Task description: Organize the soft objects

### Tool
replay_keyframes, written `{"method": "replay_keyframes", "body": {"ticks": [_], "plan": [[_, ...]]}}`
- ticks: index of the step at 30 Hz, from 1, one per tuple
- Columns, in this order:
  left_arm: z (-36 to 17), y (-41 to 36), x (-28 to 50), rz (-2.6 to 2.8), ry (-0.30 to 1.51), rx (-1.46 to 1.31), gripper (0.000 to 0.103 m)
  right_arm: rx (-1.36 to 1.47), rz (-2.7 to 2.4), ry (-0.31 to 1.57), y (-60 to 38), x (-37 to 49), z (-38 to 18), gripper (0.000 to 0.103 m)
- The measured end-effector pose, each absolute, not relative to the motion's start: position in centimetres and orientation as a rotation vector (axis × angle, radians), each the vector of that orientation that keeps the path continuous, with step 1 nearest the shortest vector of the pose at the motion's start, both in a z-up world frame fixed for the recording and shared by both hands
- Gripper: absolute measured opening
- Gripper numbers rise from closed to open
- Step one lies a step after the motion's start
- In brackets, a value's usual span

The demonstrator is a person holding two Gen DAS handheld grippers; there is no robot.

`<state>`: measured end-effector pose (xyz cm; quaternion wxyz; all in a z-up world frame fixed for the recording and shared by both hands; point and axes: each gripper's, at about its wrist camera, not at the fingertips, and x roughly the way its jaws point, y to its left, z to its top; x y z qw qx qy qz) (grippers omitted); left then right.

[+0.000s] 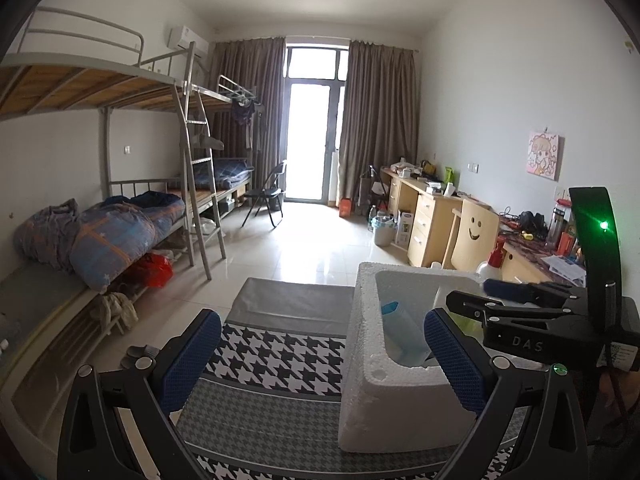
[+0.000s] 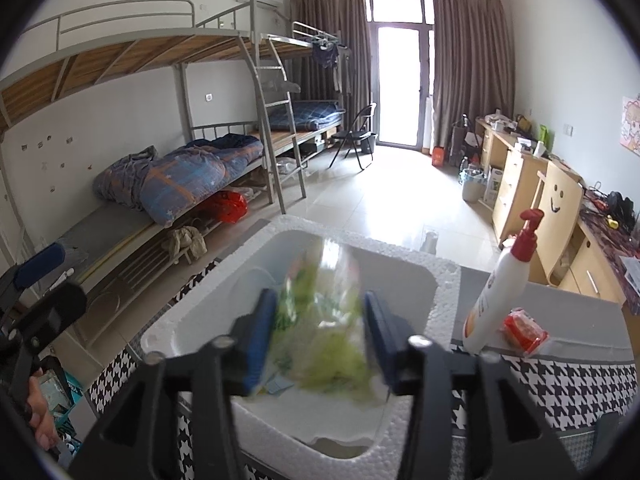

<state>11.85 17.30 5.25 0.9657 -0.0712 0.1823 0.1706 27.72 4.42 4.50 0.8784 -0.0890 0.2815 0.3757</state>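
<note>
packaging on the green bag (image 2: pixel 320 336) is judged light, crinkly and slippery; it is seen blurred between the right gripper (image 2: pixel 320 344)'s spread jaws, over the foam box (image 2: pixel 440 280). left gripper (image 1: pixel 320 364) jaws are spread, empty.

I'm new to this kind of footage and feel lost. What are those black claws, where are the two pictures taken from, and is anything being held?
They are handheld two-finger grippers, one per hand, each with its own camera. The left view shows the left gripper open and empty by a white foam box. The right view looks down the right gripper, over that box, with a blurred green-and-clear packet between its blue pads; a firm grip isn't clear. A pump bottle and a red packet sit beside the box on a houndstooth cloth.
</note>
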Motion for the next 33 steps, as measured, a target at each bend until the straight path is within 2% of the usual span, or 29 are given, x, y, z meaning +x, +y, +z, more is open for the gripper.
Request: {"method": "replay_keyframes", "body": {"ticks": [2, 4, 29, 31, 33], "plan": [[5.3, 17.4, 11.7, 0.346, 0.368, -0.147, 0.102, -0.182, 0.781, 0.576, 4.4, 27.7, 4.5, 0.080], [5.3, 17.4, 11.7, 0.349, 0.365, -0.145, 0.102, -0.189, 0.791, 0.563, 4.3, 27.4, 4.5, 0.085], [7.2, 13.2, 9.4, 0.268, 0.317, -0.113, 0.102, -0.116, 0.736, 0.446, -2.3, 22.7, 6.5, 0.087], [7.3, 12.9, 9.0, 0.263, 0.307, -0.112, 0.102, -0.112, 0.720, 0.434, -3.1, 21.9, 6.6, 0.088], [7.2, 12.5, 8.5, 0.254, 0.302, -0.105, 0.102, -0.098, 0.704, 0.418, -3.8, 21.4, 6.7, 0.099]]}}
